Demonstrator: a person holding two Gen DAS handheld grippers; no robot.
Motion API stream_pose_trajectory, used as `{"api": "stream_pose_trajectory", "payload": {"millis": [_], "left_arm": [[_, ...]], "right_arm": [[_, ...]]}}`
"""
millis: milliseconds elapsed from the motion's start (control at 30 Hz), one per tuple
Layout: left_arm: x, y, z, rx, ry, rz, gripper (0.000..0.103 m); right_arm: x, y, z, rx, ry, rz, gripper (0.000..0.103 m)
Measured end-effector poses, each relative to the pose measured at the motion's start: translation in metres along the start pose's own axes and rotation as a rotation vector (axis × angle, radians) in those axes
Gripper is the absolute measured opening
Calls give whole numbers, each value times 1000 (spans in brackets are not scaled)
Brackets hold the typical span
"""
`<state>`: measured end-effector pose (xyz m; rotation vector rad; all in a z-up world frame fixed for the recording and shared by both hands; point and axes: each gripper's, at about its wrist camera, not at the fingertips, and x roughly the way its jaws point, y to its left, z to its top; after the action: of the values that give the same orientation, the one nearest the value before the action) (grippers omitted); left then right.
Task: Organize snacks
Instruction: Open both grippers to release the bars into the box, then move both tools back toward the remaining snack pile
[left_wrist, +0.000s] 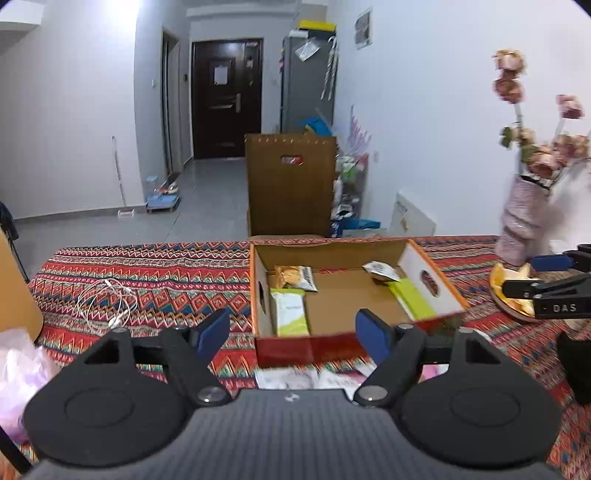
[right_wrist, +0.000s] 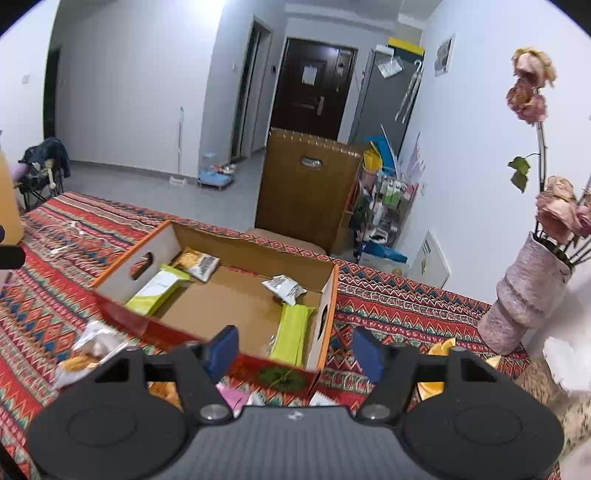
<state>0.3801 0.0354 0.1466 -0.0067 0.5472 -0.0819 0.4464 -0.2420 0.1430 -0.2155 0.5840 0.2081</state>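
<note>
At nine o'clock of the cardboard box (left_wrist: 369, 295), a tangle of white cable (left_wrist: 103, 301) lay on the patterned surface (left_wrist: 166, 280). The left tongs (left_wrist: 291, 338) hung above the box's red near wall, their blue pads spread wide with nothing between them. Inside the box, a green-and-white packet (left_wrist: 290, 312) lay along the nine o'clock wall, with a yellow-and-white snack bag (left_wrist: 295, 277) just beyond it toward eleven o'clock. At the box's three o'clock wall lay a lime-green packet (left_wrist: 412, 299), and a small white pouch (left_wrist: 380, 271) touched its far end. The middle of the box floor was bare cardboard.

Seen from the right wrist, a crinkled snack bag (right_wrist: 86, 350) lay on the surface at eight o'clock of the box (right_wrist: 251, 254), outside it. The right tongs (right_wrist: 293, 350) hovered over the box's near corner, likewise spread and gripping nothing. Pink and white wrappers (right_wrist: 232, 397) showed just below them, partly hidden. At three o'clock, well apart from the box, stood a pink vase (right_wrist: 524, 295) with dried roses, and a yellow dish (right_wrist: 439, 349) sat near its foot
</note>
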Motion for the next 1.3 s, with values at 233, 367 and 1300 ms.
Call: {"api": "stream_pose_trajectory", "payload": {"millis": [233,367,1300], "left_arm": [[-58,-6,-62,-41,-51,-35,80],[-88,-9,-96,-52,-80,-20,81],[-141,-48,-255,-34,38,-45,84]], "right_arm": [[-50,8,-50,38,-68,40,71],[-74,11,-79,69,-97,68,72],[-177,83,-295,214,-63,171,79]]}}
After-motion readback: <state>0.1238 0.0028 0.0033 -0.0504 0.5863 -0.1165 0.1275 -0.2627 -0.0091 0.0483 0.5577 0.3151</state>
